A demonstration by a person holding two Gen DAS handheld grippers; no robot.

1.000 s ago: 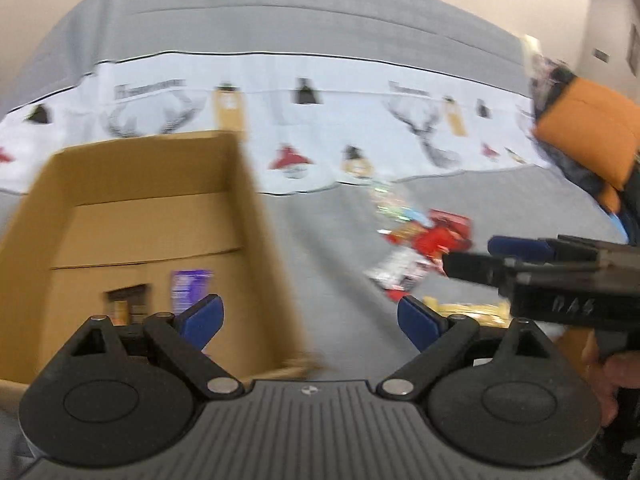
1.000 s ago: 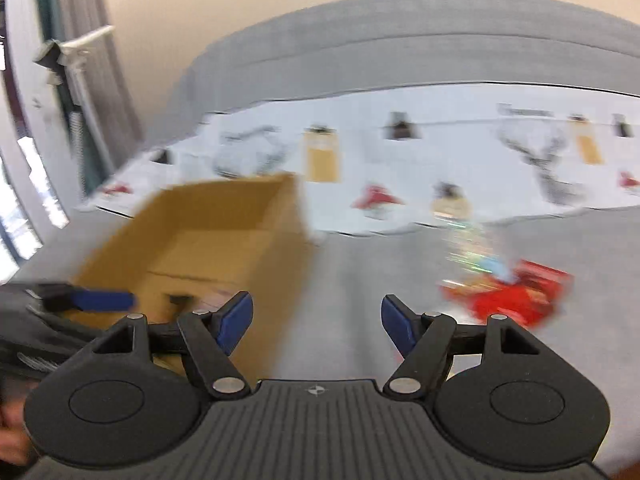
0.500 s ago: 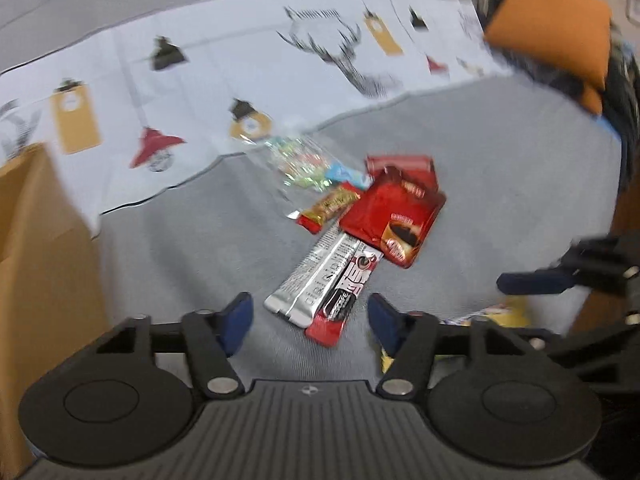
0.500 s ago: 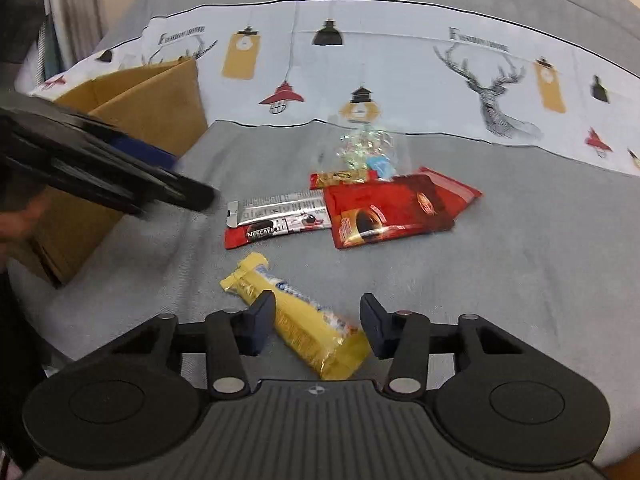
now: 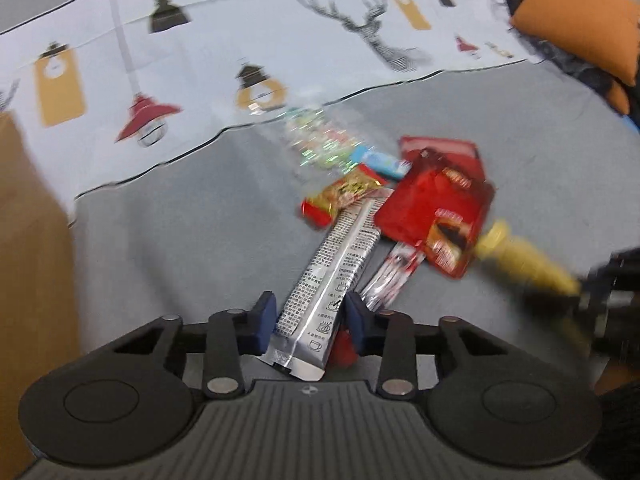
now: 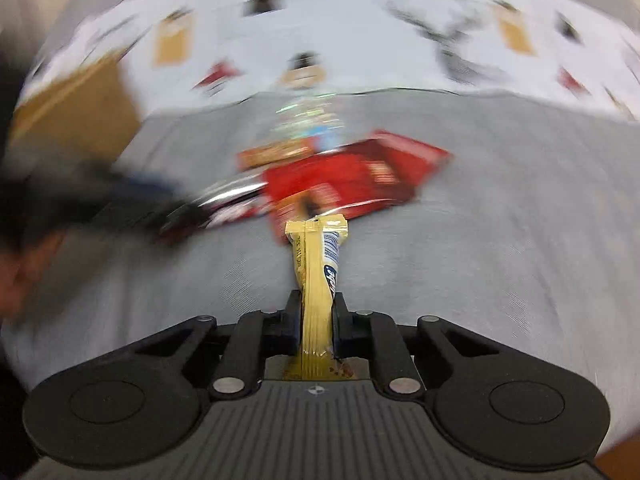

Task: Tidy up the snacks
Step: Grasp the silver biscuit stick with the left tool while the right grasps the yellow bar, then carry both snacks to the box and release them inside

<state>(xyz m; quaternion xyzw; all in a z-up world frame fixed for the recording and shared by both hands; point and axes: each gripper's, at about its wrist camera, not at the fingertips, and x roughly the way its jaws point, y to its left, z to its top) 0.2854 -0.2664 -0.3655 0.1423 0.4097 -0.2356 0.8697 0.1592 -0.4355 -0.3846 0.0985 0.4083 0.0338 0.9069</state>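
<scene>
Change from half a second ago: both claws have closed in on snacks. The left claw [image 5: 311, 322], then wide open above the pile, now has its blue pads narrowed around the near end of the silver sachet [image 5: 336, 280]. The right claw [image 6: 316, 326], then open over the yellow bar [image 6: 319, 280], is now clamped on it.

Left claw: the silver sachet lies lengthwise between the pads and runs away from the claw toward the pile. The pads stand close on both sides of it; whether they press it cannot be told. A red-and-white sachet [image 5: 394, 274] lies just beside it on the right, its near end partly behind the right pad.

Right claw: the jaws grip the yellow bar at its near end. The bar points straight forward, and its far end overlaps the view of the red pouch [image 6: 352, 184].

Pile: the red pouch [image 5: 438, 216], a small red-gold packet [image 5: 344, 196] and a clear candy bag [image 5: 320, 140] lie together on the grey bed cover [image 5: 192, 240]. The cardboard box [image 5: 28, 248] stands well apart to the left. The right wrist view is blurred.
</scene>
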